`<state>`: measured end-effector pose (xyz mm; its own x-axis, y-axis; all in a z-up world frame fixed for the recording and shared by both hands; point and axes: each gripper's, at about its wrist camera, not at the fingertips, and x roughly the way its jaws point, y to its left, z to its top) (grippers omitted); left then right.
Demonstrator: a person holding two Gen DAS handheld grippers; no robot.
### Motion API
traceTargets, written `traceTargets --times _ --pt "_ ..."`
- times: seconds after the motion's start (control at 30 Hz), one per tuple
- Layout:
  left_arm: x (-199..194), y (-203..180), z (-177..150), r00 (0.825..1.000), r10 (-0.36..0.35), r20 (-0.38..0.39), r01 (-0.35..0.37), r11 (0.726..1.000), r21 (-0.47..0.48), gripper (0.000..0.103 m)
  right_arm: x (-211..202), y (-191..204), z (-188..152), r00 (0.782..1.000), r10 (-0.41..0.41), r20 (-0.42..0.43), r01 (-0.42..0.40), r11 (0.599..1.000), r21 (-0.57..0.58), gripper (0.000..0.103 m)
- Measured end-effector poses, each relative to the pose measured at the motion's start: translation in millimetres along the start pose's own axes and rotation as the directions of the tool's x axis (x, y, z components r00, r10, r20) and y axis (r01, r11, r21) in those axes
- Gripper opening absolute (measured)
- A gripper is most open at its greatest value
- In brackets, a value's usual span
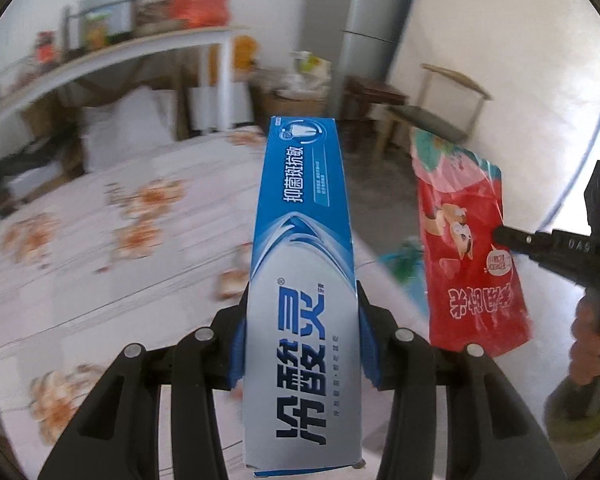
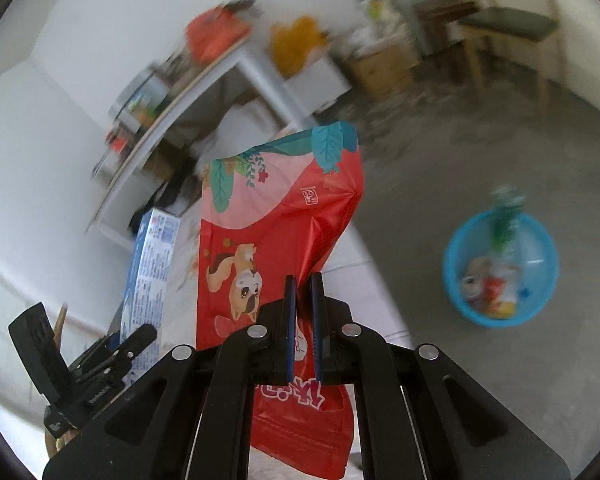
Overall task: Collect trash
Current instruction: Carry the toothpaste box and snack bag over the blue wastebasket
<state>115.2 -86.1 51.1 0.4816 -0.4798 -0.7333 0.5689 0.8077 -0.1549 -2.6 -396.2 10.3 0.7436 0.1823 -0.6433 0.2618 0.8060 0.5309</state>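
Trash is in both of our grippers. Our left gripper (image 1: 300, 344) holds a long blue and silver cardboard toothpaste box (image 1: 300, 280). The box sits right between the two blue finger pads (image 1: 238, 356), and both pads press on its long sides. Most of the box sticks out past the fingers, pointing away from us, and a short end pokes back toward the camera. It hangs in the air over a bed with a white sheet with orange flowers (image 1: 100, 220).

Our right gripper (image 2: 304, 328) holds a shiny red plastic snack bag with a cartoon dog (image 2: 268, 248). Its fingers are almost together, and they pinch the bag near its right edge. The bag stands up past the fingertips, with its green leaf end on top, and the rest droops down below the fingers.

From the right wrist we see the box just to the left of the bag. A round blue plastic basin (image 2: 500, 272) sits on the grey floor (image 2: 480, 140), well apart from both things. It has bits of trash inside, too blurry to name.
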Motion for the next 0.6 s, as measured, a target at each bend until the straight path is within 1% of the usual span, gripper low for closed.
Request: traceTargets --times 0.07,0.13,0.17,0.2,0.27,0.33,0.37,0.4,0.43,0.53,0.57,0.6 --pt "12 -20 17 0.998 -0.067 -0.018 0.068 0.997 0.025 0.044 -23 -28 2 0.997 -0.052 0.059 0.049 0.997 0.058 0.006" --pt "25 -38 29 0.99 -0.128 -0.056 0.13 0.991 0.043 0.044 -43 -61 0 0.988 -0.116 0.105 0.102 0.986 0.131 0.006" --pt "37 -51 38 0.98 -0.177 -0.092 0.181 0.983 0.043 0.044 -50 -75 -1 0.983 -0.141 0.116 0.121 0.979 0.165 0.006" --pt "45 -59 42 0.971 -0.206 -0.118 0.212 0.977 0.039 0.044 -56 -95 -5 0.979 -0.167 0.121 0.138 0.967 0.214 0.006" --pt "71 -80 53 0.943 -0.273 -0.193 0.28 0.96 0.01 0.044 -60 -123 -13 0.972 -0.207 0.115 0.167 0.944 0.283 0.006" --pt "96 -100 59 0.922 -0.298 -0.248 0.307 0.952 -0.002 0.044 -59 -149 -22 0.966 -0.241 0.096 0.194 0.918 0.347 0.006" --pt "112 -111 61 0.909 -0.306 -0.282 0.314 0.949 -0.018 0.044 -57 -162 -28 0.967 -0.242 0.082 0.194 0.904 0.381 0.006" --pt "125 -120 62 0.895 -0.318 -0.314 0.323 0.946 -0.037 0.044 -51 -179 -35 0.969 -0.241 0.061 0.194 0.886 0.421 0.006" --pt "142 -128 62 0.875 -0.33 -0.355 0.331 0.942 -0.061 0.044 -45 -188 -39 0.969 -0.244 0.045 0.2 0.873 0.445 0.006" --pt "194 -148 57 0.811 -0.351 -0.468 0.311 0.936 -0.163 0.044 -29 -214 -48 0.969 -0.248 -0.002 0.216 0.84 0.498 0.006" --pt "213 -154 55 0.791 -0.347 -0.503 0.291 0.938 -0.19 0.044 -23 -222 -49 0.97 -0.241 -0.017 0.215 0.83 0.514 0.006" --pt "227 -157 53 0.783 -0.333 -0.525 0.267 0.943 -0.2 0.044 -17 -228 -50 0.972 -0.234 -0.03 0.214 0.822 0.528 0.006"
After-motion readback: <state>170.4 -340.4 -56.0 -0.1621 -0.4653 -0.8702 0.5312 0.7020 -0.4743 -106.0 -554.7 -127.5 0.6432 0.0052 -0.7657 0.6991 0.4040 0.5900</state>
